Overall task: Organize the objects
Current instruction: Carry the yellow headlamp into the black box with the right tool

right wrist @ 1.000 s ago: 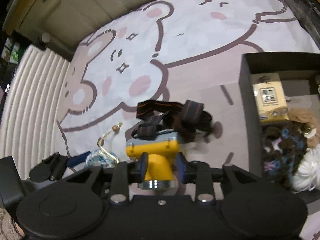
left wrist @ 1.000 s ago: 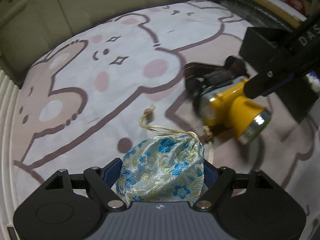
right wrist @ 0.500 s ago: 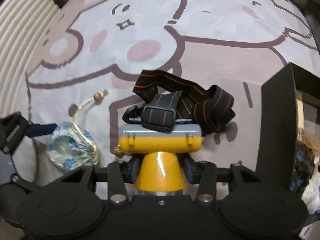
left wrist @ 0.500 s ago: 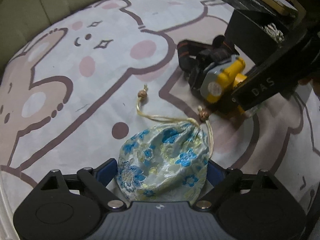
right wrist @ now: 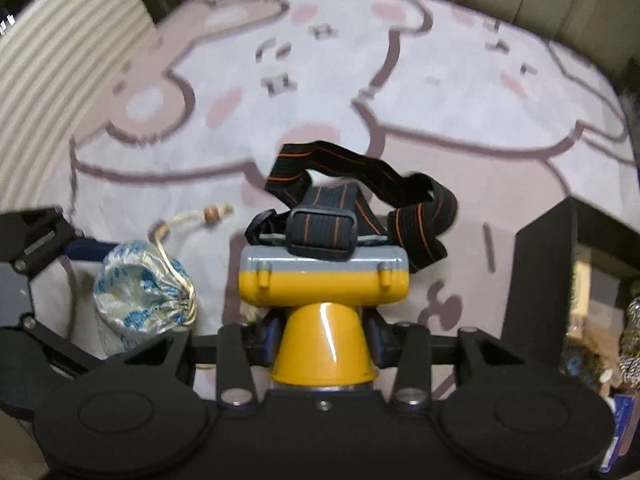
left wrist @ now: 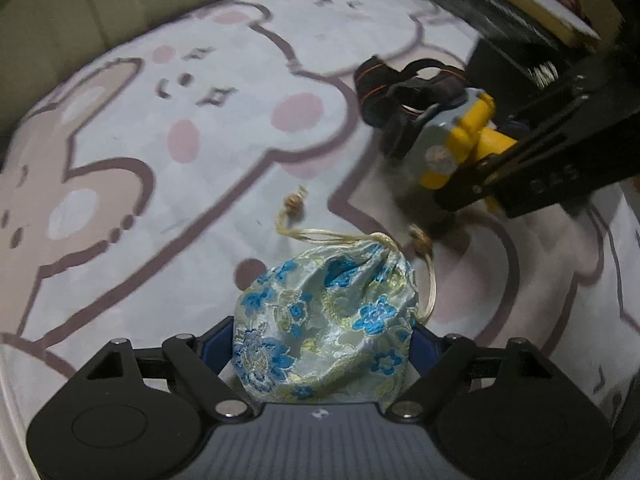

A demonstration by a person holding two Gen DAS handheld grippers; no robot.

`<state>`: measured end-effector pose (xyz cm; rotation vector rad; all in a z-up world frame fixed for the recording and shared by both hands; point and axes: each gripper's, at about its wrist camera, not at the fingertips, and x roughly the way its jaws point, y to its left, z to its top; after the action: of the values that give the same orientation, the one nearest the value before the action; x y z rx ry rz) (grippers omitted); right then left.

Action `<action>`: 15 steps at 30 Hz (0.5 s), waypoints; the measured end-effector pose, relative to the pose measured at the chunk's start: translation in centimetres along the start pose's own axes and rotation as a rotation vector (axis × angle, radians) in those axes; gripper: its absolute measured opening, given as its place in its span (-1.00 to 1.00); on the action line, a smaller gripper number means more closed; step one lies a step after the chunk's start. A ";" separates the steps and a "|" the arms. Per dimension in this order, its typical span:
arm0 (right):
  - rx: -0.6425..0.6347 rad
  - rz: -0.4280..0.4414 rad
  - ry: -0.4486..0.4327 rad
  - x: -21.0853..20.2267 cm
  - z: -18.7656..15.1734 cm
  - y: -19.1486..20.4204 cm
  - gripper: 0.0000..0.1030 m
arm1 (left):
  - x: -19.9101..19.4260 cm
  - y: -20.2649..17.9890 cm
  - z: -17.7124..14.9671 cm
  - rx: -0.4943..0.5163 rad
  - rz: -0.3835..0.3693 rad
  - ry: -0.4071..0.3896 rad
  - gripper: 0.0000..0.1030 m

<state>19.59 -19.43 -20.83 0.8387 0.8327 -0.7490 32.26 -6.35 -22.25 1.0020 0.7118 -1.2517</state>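
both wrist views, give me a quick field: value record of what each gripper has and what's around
left gripper: shut on the floral drawstring pouch
right gripper: shut on the yellow headlamp, gripping its cone-shaped lamp end
headlamp strap: black with orange stripes, bunched beyond the lamp body
pouch cords: loose, bead ends lying on the mat
surface: cartoon bear mat
black bin: to the right of the headlamp, already holding several items
blur: both views are smeared, fine detail unclear
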 end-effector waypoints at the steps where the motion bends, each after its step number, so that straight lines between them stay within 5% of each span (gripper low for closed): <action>1: -0.005 0.002 -0.013 -0.5 0.1 0.0 -0.17 | -0.5 0.1 0.1 -0.015 0.005 -0.015 0.65; 15: -0.031 -0.002 -0.219 -9.3 -0.8 -1.0 -0.17 | -10.5 -1.4 3.7 -0.144 0.101 -0.244 0.65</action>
<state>14.14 -17.04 -13.56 0.7142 0.6483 -0.8122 28.45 -5.27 -11.78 0.7437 0.5461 -1.1922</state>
